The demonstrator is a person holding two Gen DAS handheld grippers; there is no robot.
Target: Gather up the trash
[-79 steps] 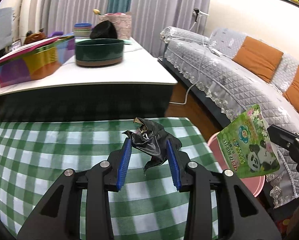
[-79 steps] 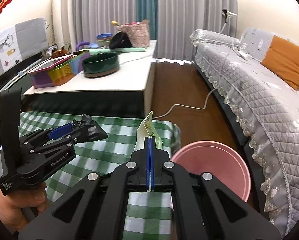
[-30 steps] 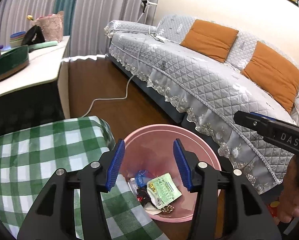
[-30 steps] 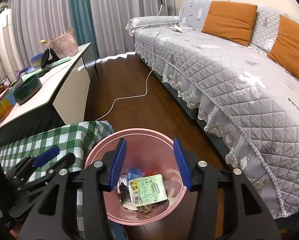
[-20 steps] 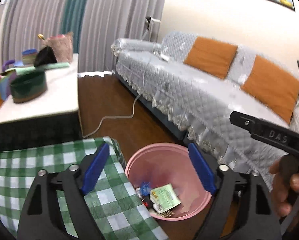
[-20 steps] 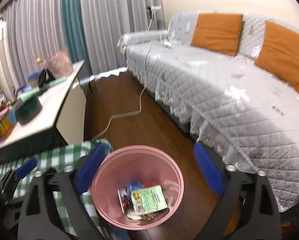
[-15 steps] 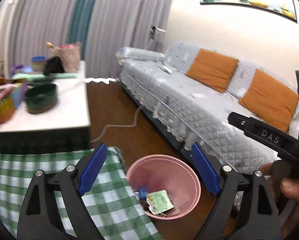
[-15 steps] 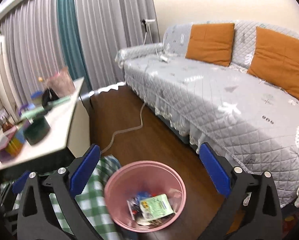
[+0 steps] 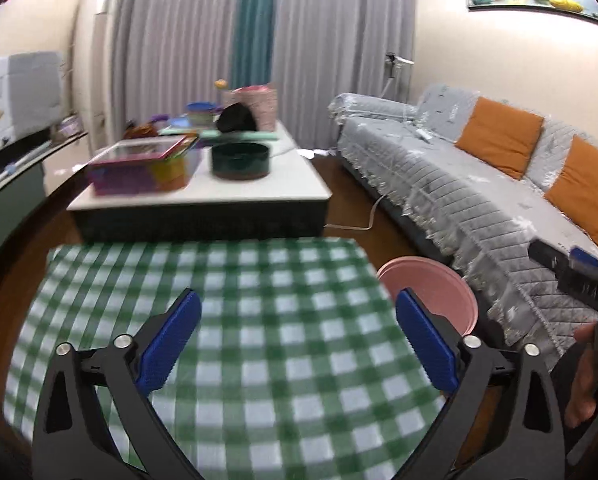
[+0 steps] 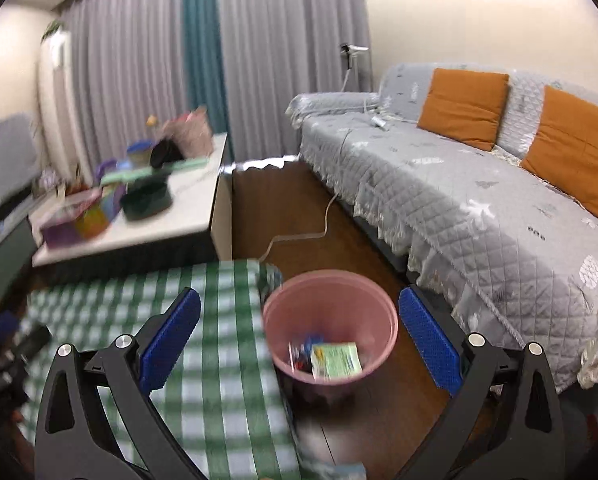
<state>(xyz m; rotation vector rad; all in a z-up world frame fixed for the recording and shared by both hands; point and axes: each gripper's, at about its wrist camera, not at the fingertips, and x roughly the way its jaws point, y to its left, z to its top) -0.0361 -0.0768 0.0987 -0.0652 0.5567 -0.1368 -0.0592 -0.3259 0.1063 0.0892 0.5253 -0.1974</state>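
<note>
A pink trash bin point(image 10: 331, 312) stands on the wood floor beside the green-checked table point(image 10: 227, 360); it also shows in the left wrist view point(image 9: 431, 292). Inside lie a green wrapper point(image 10: 337, 360) and other small trash. My left gripper point(image 9: 297, 344) is wide open and empty, held above the checked tablecloth point(image 9: 259, 320). My right gripper point(image 10: 299, 340) is wide open and empty, held above the bin. The right gripper also shows at the right edge of the left wrist view point(image 9: 575, 276).
A white coffee table point(image 9: 203, 188) behind carries a dark green bowl point(image 9: 241, 160), a colourful box point(image 9: 143, 168) and other items. A grey quilted sofa point(image 10: 479, 208) with orange cushions runs along the right. A white cable point(image 10: 307, 228) lies on the floor.
Both grippers dropped their trash into the bin, opened wide and pulled back and up. The left gripper has swung left over the checked table.
</note>
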